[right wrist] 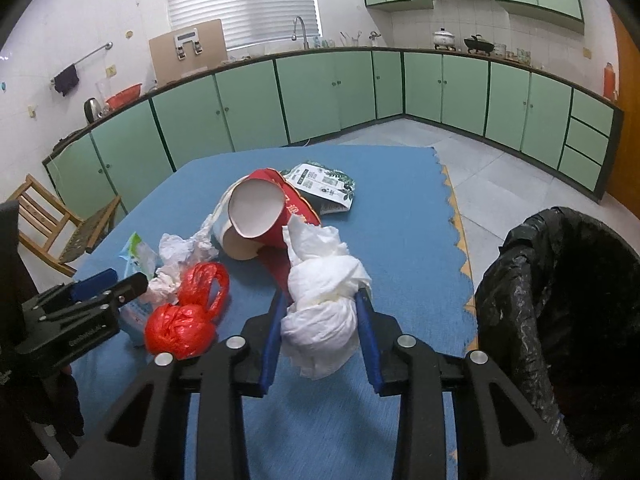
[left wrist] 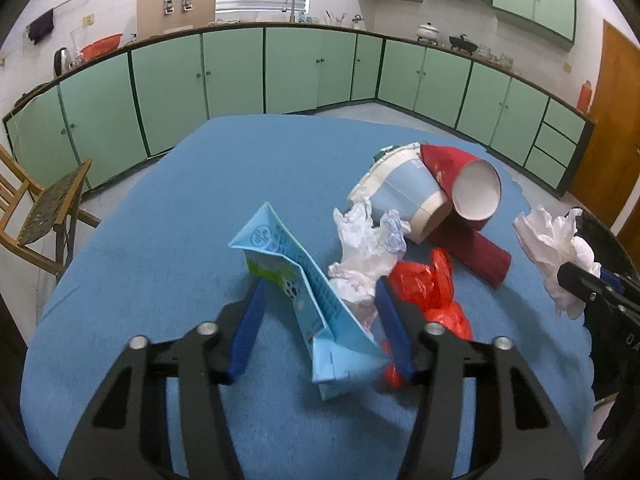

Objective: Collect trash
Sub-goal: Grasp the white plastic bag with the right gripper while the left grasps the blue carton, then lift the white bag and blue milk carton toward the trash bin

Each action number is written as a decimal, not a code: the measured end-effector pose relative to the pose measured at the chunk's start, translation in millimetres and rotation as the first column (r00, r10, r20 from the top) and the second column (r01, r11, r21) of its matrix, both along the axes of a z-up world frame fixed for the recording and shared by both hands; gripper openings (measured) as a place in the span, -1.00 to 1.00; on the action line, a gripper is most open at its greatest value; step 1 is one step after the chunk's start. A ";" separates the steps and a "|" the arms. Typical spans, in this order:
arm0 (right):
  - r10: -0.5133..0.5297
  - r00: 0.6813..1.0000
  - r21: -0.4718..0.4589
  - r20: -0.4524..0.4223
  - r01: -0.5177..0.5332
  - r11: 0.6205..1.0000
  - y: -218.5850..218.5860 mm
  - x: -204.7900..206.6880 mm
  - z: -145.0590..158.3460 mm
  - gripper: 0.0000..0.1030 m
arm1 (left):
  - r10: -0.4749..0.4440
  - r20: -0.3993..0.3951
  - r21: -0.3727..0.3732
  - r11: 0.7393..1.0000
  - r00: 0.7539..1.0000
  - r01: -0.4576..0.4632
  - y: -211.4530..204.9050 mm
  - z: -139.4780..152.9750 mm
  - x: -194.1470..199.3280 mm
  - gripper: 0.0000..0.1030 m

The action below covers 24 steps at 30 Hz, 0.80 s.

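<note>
Blue cloth covers the bench (left wrist: 160, 240), trash heaped near its middle. Left tongs (left wrist: 320, 304) straddle a crushed light-blue milk carton (left wrist: 304, 280); the right pad meets the carton's lower corner, the left pad (left wrist: 248, 328) stands clear of it, so the jaws are part-closed and not yet clamped. No earlier view to compare.

Right tongs (right wrist: 322, 312) grip a wad of white tissue (right wrist: 324, 292), both pads pressed into it, wad lifted off the cloth.

Beside the carton: crumpled white paper (left wrist: 360, 248) and a red plastic bag (left wrist: 428, 288), the bag just right of the left tongs. Beyond them a pale-blue paper tub (left wrist: 408, 192) lies tilted against a red paper cup (left wrist: 476, 192) on its side, mouth toward the camera. A printed wrapper (right wrist: 324, 184) lies behind the cup.

Black-lined bin (right wrist: 560, 300) stands off the bench's right edge, near the right tongs.
</note>
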State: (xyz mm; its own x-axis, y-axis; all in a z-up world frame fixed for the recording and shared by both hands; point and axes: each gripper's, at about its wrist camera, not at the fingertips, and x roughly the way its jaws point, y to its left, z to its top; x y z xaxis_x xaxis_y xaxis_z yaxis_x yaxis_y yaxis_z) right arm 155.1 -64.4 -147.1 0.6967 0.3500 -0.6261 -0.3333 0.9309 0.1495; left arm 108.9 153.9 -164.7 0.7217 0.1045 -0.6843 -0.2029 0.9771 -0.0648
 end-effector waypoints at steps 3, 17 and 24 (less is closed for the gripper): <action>-0.004 1.000 0.019 -0.019 0.004 1.000 -1.6 -2.3 -2.8 -0.33 | -0.008 -0.008 -0.020 1.000 1.000 0.008 -0.6 -2.8 0.1 -0.44; 0.012 1.000 0.028 0.009 -0.013 1.000 -1.2 -20.5 12.3 -0.33 | 0.003 0.069 0.020 1.000 0.998 -0.005 -2.4 29.7 -28.1 -0.79; 0.006 1.000 0.039 -0.009 -0.006 0.999 -3.0 -26.6 12.3 -0.33 | -0.004 0.044 0.021 1.000 0.999 0.003 -2.6 24.1 -36.1 -0.77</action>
